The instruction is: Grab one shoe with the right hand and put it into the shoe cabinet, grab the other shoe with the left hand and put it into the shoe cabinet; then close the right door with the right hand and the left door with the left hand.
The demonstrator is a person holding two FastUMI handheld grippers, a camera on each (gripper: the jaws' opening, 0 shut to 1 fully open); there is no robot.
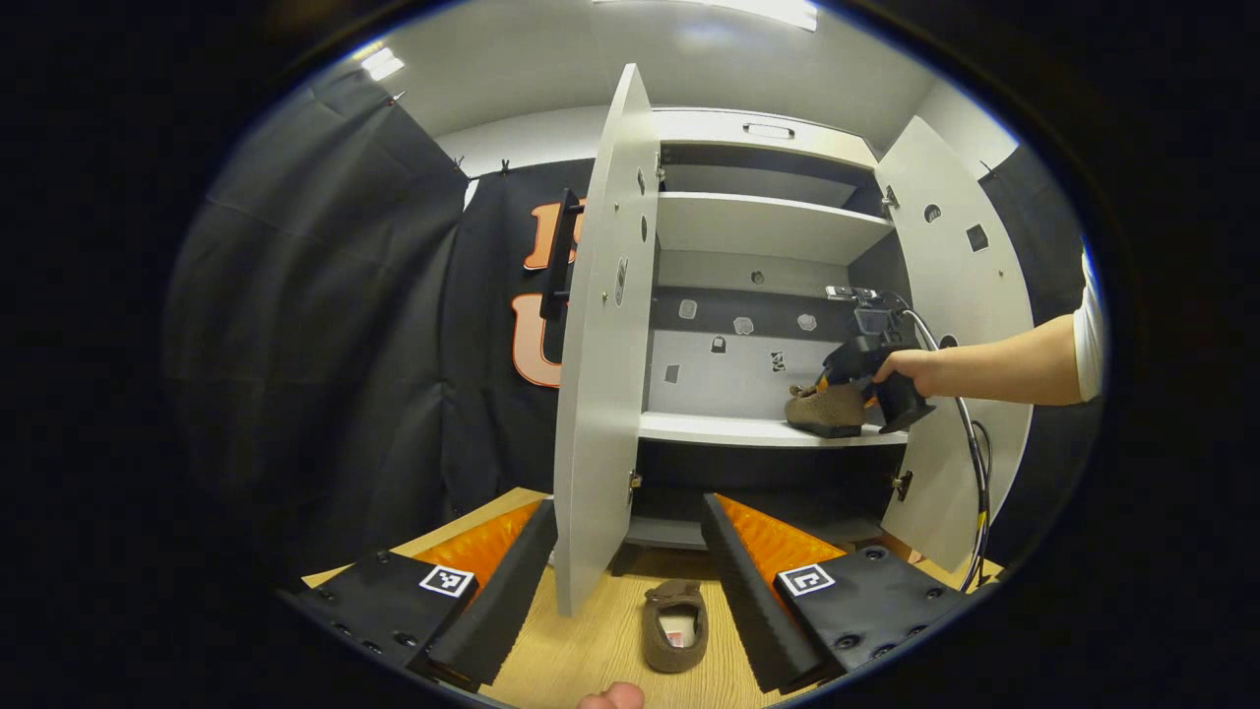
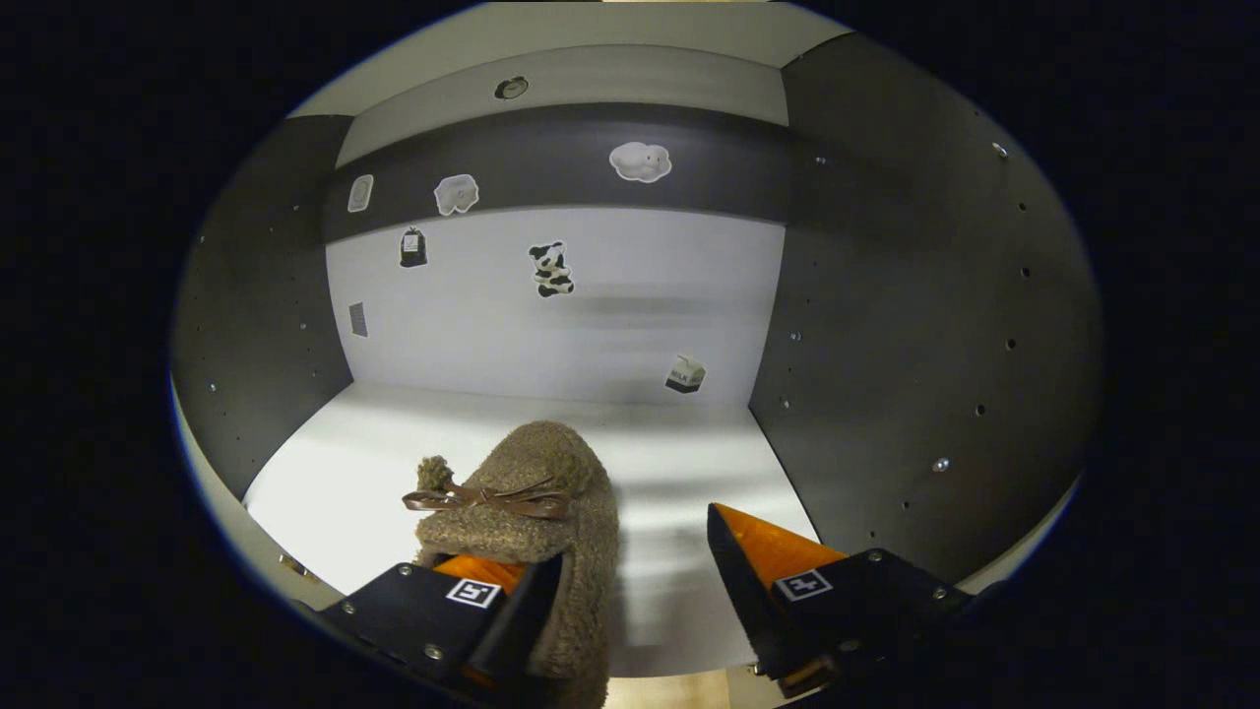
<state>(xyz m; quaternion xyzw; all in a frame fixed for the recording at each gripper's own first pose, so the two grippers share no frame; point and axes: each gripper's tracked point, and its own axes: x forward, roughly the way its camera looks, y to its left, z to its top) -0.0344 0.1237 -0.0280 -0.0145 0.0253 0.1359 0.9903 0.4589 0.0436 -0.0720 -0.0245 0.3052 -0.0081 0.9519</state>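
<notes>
A brown fuzzy shoe (image 1: 676,611) lies on the wooden floor (image 1: 591,650) in front of the white shoe cabinet (image 1: 758,226), between the spread fingers of my open left gripper (image 1: 627,502). The other shoe (image 1: 825,409) rests on the middle shelf (image 1: 719,428) at its right end. A hand holds my right gripper (image 1: 849,366) right at it. In the right gripper view this shoe (image 2: 532,483), with a brown bow, leans against the left finger (image 2: 492,591). The right gripper (image 2: 630,581) stands open, with a wide gap to its other finger.
Both cabinet doors stand open: the left door (image 1: 602,345), with a black handle, swings out towards me, and the right door (image 1: 960,325) is behind the person's forearm (image 1: 994,369). A cable (image 1: 975,463) hangs from the right gripper. Stickers dot the back panel (image 2: 551,325).
</notes>
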